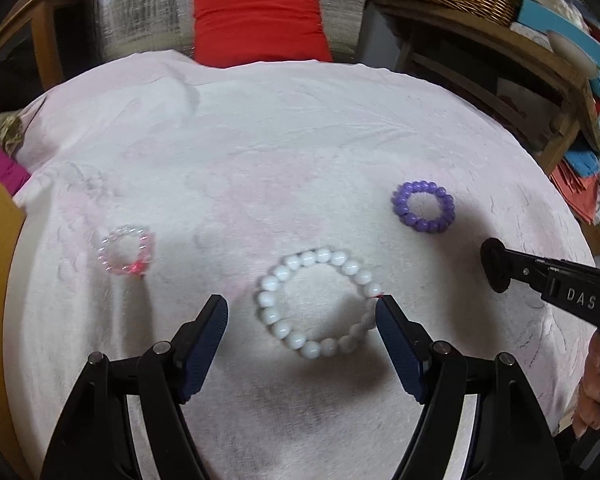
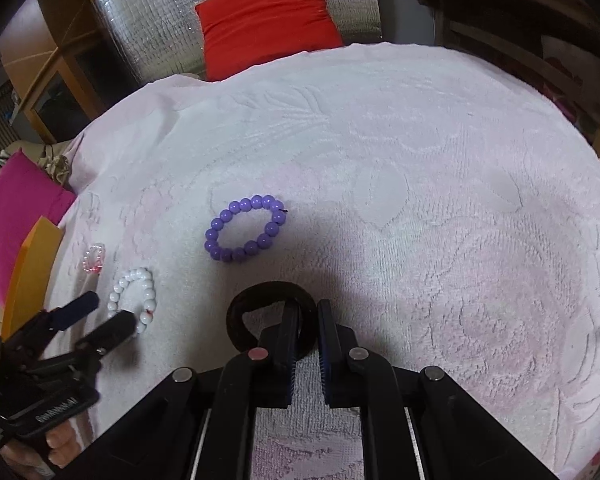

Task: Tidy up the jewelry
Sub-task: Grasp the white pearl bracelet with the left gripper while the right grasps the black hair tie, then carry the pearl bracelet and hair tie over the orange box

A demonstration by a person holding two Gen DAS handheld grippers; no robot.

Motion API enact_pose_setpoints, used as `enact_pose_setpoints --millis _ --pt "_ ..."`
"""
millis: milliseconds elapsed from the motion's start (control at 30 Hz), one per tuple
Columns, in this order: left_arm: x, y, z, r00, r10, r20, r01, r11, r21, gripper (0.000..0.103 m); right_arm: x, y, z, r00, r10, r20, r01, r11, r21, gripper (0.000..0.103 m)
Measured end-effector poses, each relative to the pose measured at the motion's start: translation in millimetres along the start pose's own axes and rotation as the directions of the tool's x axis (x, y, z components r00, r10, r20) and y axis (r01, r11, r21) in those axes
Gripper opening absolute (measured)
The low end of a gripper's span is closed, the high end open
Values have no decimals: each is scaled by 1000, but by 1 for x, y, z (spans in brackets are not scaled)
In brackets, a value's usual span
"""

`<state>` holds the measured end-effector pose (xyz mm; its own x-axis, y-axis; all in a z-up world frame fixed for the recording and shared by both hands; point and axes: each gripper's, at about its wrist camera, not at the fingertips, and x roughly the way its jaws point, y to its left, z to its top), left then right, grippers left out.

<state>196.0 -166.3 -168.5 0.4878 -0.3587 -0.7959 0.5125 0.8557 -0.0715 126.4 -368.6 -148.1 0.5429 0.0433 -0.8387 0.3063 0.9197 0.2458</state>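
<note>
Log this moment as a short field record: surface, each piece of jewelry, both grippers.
surface: white towel
white bead bracelet: flat on towel, between the left gripper's fingers
purple bead bracelet: flat on towel, untouched
clear pink bracelet: flat, far left
black ring: pinched by the right gripper
left gripper: open
right gripper: shut on black ring

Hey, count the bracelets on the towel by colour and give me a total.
White bead bracelet: 1
Purple bead bracelet: 1
Clear pink bead bracelet: 1
Black ring, shut in the right tool: 1
Total: 4
</note>
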Motion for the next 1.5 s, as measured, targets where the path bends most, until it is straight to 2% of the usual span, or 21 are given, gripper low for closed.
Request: enact_pose_setpoints --millis 133,267,333,367,433,500,567,933,1233,1333,1500 --pt "8 -8 -3 1000 5 -22 -5 999 32 77 2 -5 1 1000 24 -10 -24 999 28 10" --pt "8 -11 -3 1000 -2 -10 2 998 57 74 1 -3 -1 1000 10 -6 -10 1000 13 10" --pt "7 -11 -4 1000 -17 -1 17 998 63 49 1 -2 -1 1000 5 -3 -5 1000 9 10" --pt "6 -10 -4 1000 -27 5 27 998 65 44 0 -2 -2 1000 4 -1 -4 1000 9 10" --pt "4 -10 -3 999 -46 15 45 997 64 19 0 0 -1 1000 1 9 -1 1000 6 10" --pt "3 -10 -2 998 -56 18 55 996 63 18 -1 1 -2 1000 -5 21 5 1000 -3 10" --pt "-1 -8 -2 998 -61 28 59 996 64 10 -2 4 -2 1000 -1 31 1 1000 -9 10" --pt "-36 10 -1 993 -52 108 49 998 26 9 -16 25 0 993 90 82 -88 996 -29 10" --pt "-80 37 -8 980 -45 195 51 998 -30 9 -12 57 -5 987 145 71 -141 988 -61 10" --pt "-94 45 -12 975 -24 223 34 999 -39 9 -9 72 -11 985 162 58 -157 984 -80 10" --pt "-101 58 -19 973 63 222 -49 996 -71 10 -7 94 -18 980 192 49 -185 975 -120 10"
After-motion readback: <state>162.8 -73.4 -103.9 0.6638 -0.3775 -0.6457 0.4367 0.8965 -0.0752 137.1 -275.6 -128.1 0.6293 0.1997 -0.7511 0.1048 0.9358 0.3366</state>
